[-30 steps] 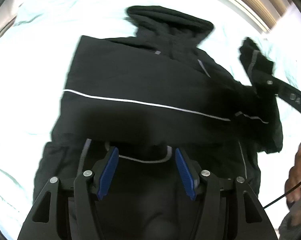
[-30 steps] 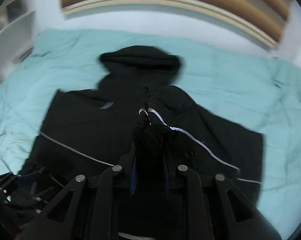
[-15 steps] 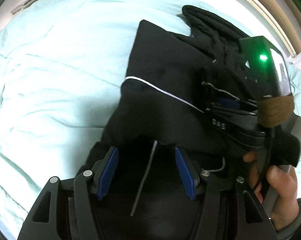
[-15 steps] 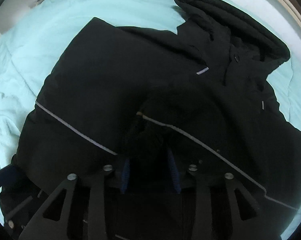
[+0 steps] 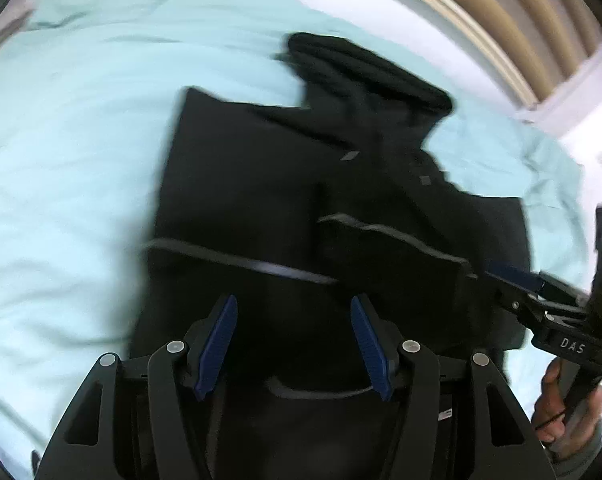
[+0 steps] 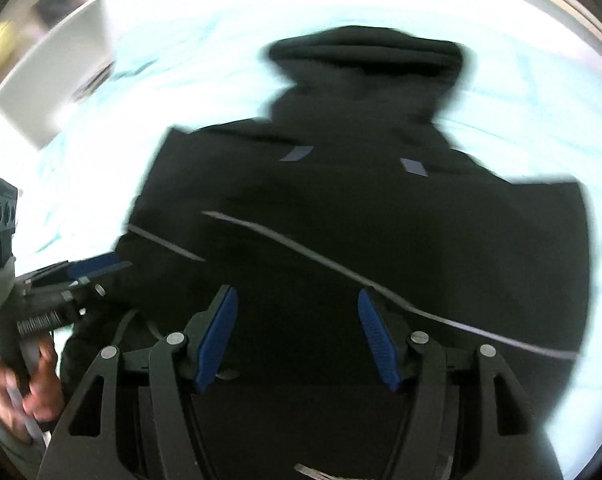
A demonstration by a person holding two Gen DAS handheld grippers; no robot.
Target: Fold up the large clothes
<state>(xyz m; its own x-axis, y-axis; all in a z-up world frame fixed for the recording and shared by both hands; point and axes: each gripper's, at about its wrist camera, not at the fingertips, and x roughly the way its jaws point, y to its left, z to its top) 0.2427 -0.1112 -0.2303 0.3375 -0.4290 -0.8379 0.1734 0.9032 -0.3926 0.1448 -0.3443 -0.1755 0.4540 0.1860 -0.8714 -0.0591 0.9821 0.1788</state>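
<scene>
Jacket [image 5: 261,184], black and hooded, lies spread on the pale green bed [image 5: 69,128] ahead of both claws, hood [image 5: 365,68] at the far end. Beyond the left claw [image 5: 293,340], whose blue pads stand apart over dark cloth with nothing pinched between them, the left side of the garment runs as a straight edge, so that sleeve appears already turned in. Further right, a sleeve [image 5: 385,248] with a light stripe lies folded across the chest, its cuff close to the right claw [image 6: 297,340]. That claw's jaws have just been opening; they now stand apart, with only cloth below them and nothing gripped. By my reading, both sleeves are in and the body is still at full length, so the lengthwise folds from hem toward hood remain.
</scene>
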